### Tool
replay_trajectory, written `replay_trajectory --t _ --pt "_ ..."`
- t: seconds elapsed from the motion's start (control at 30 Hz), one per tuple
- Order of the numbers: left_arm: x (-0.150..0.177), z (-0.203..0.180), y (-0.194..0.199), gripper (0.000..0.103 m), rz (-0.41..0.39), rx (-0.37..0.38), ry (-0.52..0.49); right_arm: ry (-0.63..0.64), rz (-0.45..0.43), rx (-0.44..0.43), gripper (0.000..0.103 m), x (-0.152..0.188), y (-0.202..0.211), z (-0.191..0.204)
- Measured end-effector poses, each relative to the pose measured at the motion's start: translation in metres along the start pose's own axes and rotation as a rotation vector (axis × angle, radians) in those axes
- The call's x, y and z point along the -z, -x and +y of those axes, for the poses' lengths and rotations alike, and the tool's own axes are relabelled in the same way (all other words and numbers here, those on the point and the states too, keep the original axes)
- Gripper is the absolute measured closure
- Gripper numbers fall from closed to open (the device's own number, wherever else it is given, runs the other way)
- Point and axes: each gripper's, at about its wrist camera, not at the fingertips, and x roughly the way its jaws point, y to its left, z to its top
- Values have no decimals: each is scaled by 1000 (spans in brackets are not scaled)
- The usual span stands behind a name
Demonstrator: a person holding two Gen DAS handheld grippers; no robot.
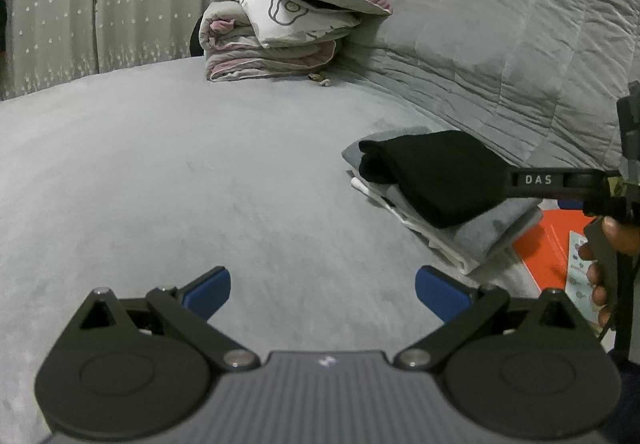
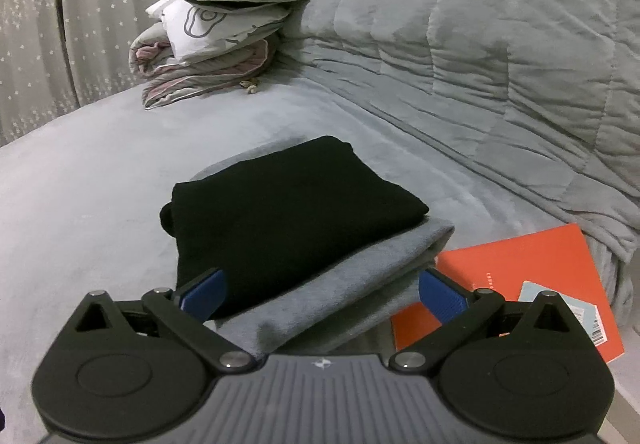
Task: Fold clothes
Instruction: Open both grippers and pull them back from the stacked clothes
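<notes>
Right wrist view: your right gripper [image 2: 320,294] is holding its blue fingers [image 2: 204,294] spread wide, pinching nothing, hovering at the near edge of the folded stack where the black garment [image 2: 288,204] is lying on the grey folded cloth [image 2: 320,308], beside an orange book [image 2: 520,268] on the bed [image 2: 80,204]. Your left gripper [image 1: 322,294] is likewise spreading its fingers [image 1: 210,292] over bare bed, the stack sitting well to its right.
</notes>
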Motion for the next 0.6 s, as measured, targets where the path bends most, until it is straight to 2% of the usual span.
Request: replay_trajectory --t 0.6 --pt "2 -3 -1 0 17 16 -4 35 3 -1 0 2 1 7"
